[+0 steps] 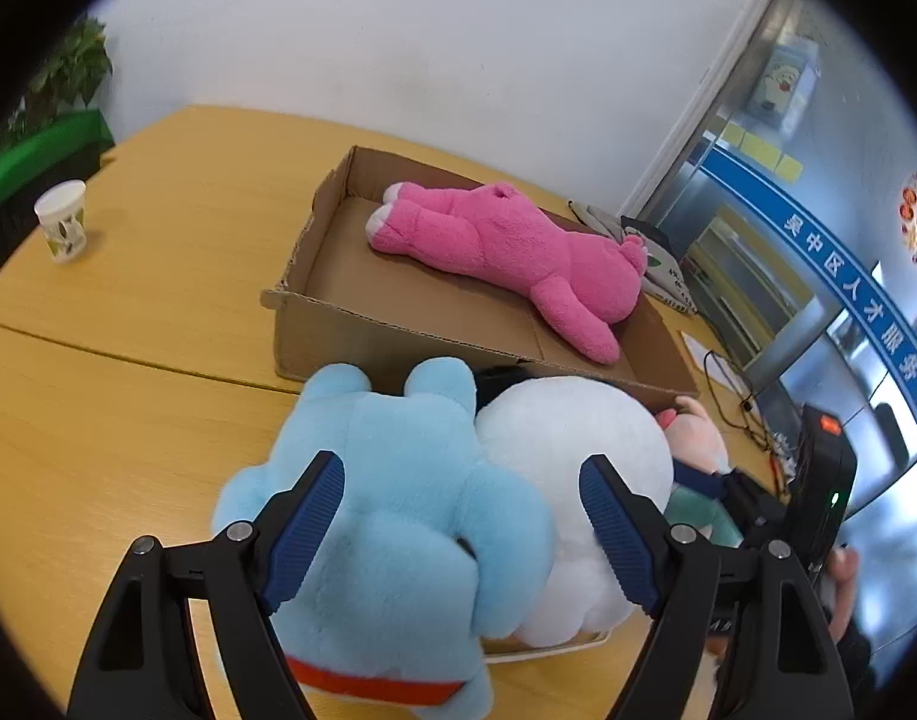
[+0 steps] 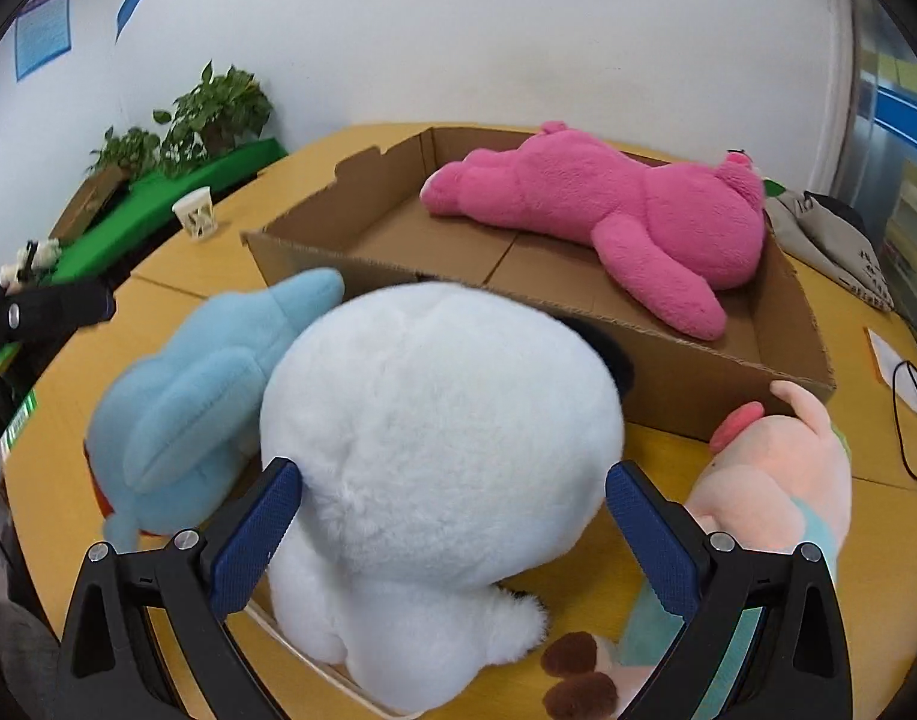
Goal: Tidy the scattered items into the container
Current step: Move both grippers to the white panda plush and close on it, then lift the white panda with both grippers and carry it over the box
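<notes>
Low in the left wrist view, the left gripper (image 1: 461, 531) stood spread wide around the blue plush (image 1: 386, 516), the cardboard box (image 1: 398, 348) above it at mid-frame. Likewise, in the right wrist view, the right gripper (image 2: 452, 531) gaped around the white plush (image 2: 440, 438), the pink plush (image 2: 614, 210) lying in the box at upper right.

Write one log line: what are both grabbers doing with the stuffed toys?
left gripper: open, around fluffy blue plush | right gripper: open, around round white plush | pink plush bear: in cardboard box
</notes>
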The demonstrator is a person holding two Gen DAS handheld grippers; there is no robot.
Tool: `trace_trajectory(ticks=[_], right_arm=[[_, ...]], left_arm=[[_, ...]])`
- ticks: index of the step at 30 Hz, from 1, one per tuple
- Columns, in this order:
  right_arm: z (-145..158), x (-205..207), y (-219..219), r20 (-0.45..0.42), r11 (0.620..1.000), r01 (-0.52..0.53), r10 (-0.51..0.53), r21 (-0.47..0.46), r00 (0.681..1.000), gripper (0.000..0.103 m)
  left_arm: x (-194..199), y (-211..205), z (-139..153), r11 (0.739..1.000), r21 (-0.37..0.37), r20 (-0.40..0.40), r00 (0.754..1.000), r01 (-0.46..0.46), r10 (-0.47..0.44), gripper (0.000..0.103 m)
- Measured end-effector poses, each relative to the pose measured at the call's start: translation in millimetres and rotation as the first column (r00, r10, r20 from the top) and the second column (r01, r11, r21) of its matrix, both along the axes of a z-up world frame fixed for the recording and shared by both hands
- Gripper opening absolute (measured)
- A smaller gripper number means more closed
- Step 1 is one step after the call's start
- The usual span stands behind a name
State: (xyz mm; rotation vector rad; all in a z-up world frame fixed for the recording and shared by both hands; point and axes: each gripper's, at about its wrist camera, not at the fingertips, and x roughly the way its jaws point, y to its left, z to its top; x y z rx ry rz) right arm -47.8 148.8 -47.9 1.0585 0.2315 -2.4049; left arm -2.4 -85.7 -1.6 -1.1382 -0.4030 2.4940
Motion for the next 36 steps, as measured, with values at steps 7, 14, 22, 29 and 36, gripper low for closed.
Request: trace_trajectory(ticks=[7,14,22,29,36], right_arm=[[-13,-18,5,0.011,0.997,-0.015,0.016,-0.071,1.000,0.103],[-20,-10,12,-0.019,0.995,-0.032,0.030,-0.099,0.999,0.103],[-28,-19,22,0.001,0.991,-0.027,0.027,-0.131,1.000,0.103],[-30,-6,20,-0.051,0.991,-0.037,0.030,-0.131,0.998,0.087],[-16,13,28,-0.079,0.985,-0.015,0.002,-0.171,0.997,0.073]], left_arm=[[-35,46,7,0.989,-0.009,-0.002,0.989,0.147,-0.147,0.081],[-89,99,-34,0.951,-0.122,0.133,0.954,0.285,-0.269,0.081],[-99,103,-51,0.943,-0.018,0.168,0.931,0.331,-0.324,0.078],[-89,102,-46,0.933,0.012,0.150,0.922,0.361,-0.358,0.054],[-62,105,-13,0.920,-0.013,0.057,0.918,0.393,-0.392,0.043]])
